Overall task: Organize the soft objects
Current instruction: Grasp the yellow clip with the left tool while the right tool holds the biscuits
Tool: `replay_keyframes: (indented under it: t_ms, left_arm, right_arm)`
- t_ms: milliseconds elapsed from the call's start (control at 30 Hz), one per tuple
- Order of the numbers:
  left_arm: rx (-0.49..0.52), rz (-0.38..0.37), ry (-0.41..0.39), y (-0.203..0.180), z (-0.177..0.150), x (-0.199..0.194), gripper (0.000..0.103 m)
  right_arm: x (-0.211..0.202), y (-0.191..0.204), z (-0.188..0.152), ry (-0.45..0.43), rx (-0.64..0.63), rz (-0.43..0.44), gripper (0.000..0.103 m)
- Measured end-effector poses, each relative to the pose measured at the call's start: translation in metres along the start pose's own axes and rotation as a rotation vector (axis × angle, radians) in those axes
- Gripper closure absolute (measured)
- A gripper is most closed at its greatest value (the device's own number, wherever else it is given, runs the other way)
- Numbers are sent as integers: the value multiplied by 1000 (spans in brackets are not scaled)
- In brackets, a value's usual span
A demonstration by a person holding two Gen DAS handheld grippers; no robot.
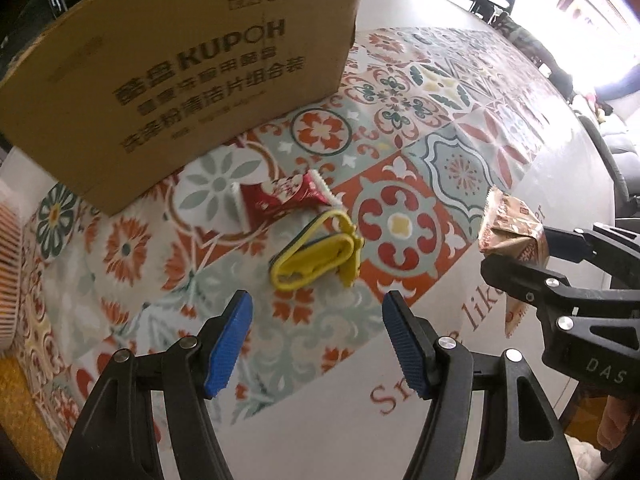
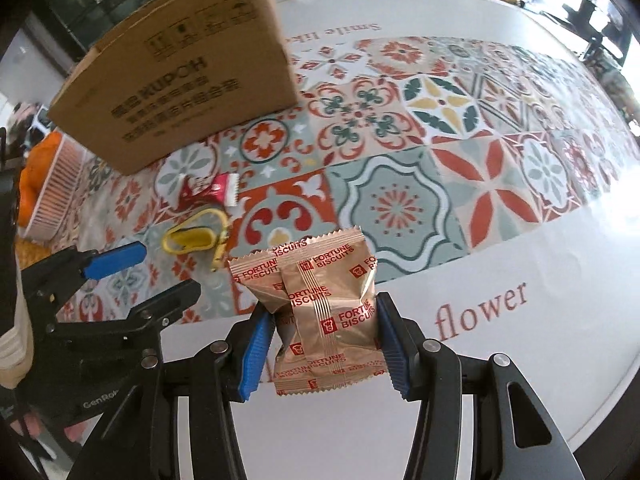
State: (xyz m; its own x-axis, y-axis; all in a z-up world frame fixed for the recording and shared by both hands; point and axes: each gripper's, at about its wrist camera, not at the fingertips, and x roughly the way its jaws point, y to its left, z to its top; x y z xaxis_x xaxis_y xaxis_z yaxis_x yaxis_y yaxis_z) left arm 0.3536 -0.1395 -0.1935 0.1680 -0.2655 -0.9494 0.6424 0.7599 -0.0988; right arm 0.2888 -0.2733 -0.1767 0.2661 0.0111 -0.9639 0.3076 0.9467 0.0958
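here my right gripper [image 2: 326,344] is clamped on a fortune biscuit packet [image 2: 320,308], its blue pads pressing the packet's two sides, lifted clear of the patterned tablecloth [image 2: 440,200]. my left gripper [image 1: 318,344] stands apart and empty, aimed at a folded yellow strap [image 1: 316,256] lying just beside a red candy wrapper [image 1: 280,200]. the cardboard box [image 1: 180,80] stands behind both. risks, as i judge them: the slick, air-filled packet may slip from the pads, or too hard a squeeze may crush the biscuit; my left fingers may pinch only one loop of the strap, letting it unfold, or nudge the wrapper.
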Motion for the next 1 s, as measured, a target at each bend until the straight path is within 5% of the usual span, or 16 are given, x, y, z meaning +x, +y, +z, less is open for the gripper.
replay_keyframes:
  t_ms: [400, 633, 1000]
  left_arm:
    - [-5, 20, -11, -9, 19, 30, 38]
    - [-68, 48, -29, -9, 25, 39, 48]
    - [-136, -3, -79, 2, 16, 30, 49]
  right_arm:
    - [15, -13, 7, 18, 42, -19, 52]
    - [21, -16, 12, 21, 45, -8, 52]
    - [22, -7, 10, 13, 10, 35, 52]
